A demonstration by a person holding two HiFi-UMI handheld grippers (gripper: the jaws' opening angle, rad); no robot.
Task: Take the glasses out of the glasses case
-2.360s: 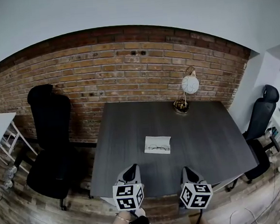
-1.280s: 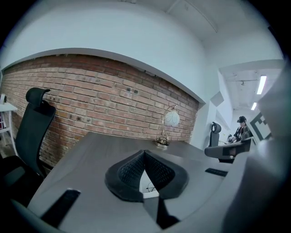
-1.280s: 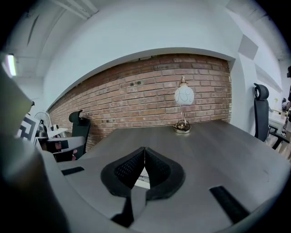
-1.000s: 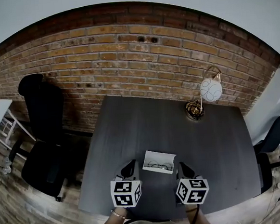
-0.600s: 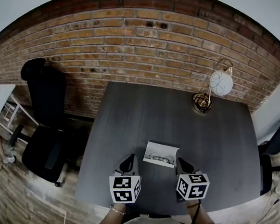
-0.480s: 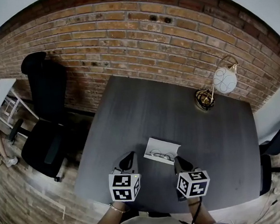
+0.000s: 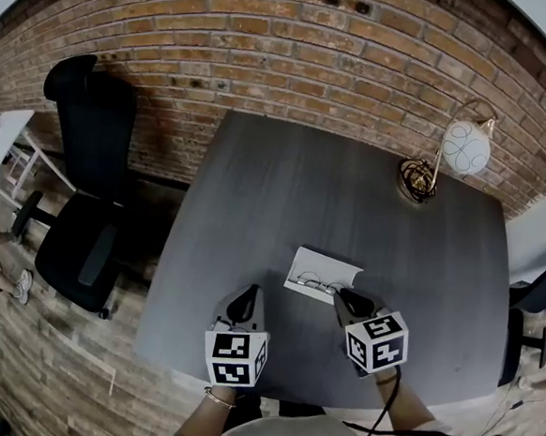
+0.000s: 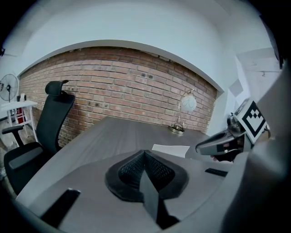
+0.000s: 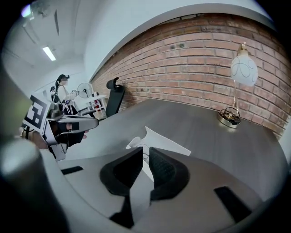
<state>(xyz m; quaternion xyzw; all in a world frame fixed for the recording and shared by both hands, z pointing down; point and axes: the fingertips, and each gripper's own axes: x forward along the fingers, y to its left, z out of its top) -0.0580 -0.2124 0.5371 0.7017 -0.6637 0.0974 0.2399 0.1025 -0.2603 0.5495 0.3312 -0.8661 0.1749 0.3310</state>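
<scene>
Black office chair far left, on the wood floor against the brick wall. Dark grey table in the middle.

Left gripper hovers over the table's near edge, just left of the glasses case and not touching it. In the left gripper view its jaws are pressed together with nothing between them; the case lies ahead and to the right.

The case is white, lying open on the near half of the table, lid flat toward the wall. The glasses are thin wire frames, inside the case at its near edge.

Right gripper is at the case's near right corner, tips just over its edge. In the right gripper view the jaws stand a narrow slit apart, pinching nothing; case directly ahead, with a bit of the frame showing past the slit. Cannot tell if the tips touch the case.

Lamp with a white globe shade stands at the far right corner, well apart from the case.
</scene>
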